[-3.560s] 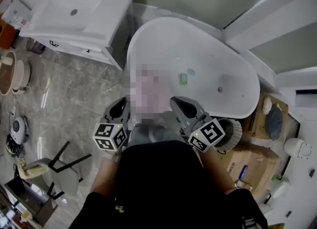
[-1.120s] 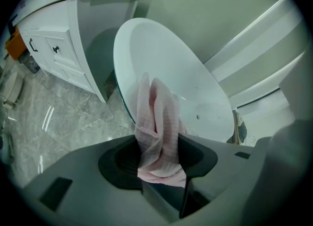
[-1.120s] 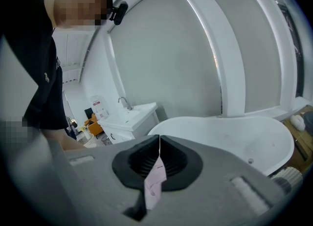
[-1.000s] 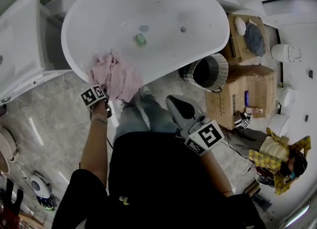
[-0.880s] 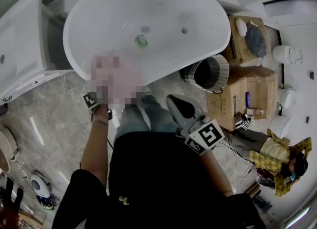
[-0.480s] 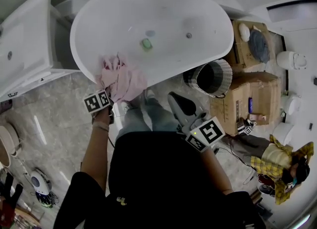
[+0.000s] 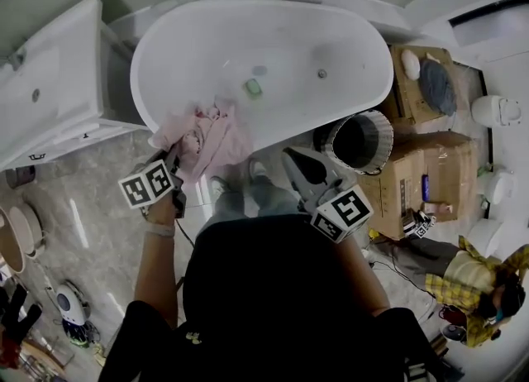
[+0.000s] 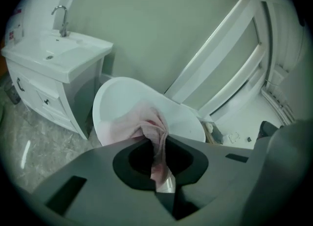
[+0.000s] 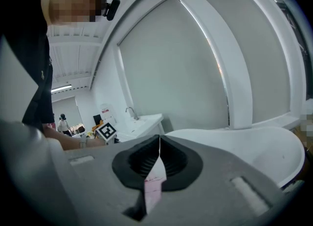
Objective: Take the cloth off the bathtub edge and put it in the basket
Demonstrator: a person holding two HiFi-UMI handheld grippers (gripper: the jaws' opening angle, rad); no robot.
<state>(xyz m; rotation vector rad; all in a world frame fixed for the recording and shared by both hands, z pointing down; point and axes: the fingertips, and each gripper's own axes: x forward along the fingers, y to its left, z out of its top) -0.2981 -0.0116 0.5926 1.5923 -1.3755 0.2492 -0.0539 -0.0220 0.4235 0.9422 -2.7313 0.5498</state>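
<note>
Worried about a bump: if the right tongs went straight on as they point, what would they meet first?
Probably the bathtub: its white rim lies just beyond the shut right tongs, though depth is hard to judge.

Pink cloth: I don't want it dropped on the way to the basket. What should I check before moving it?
1. Grip: the left gripper has just been closing its jaws and pinches the cloth: ok.
2. Lift: cloth clear of the bathtub edge: cannot tell.
3. Target: basket upright, mouth open: ok.
4. Spare hand: right gripper shut, empty: ok.
5. Path: right gripper shows between cloth and basket in the head view: cannot tell.
</note>
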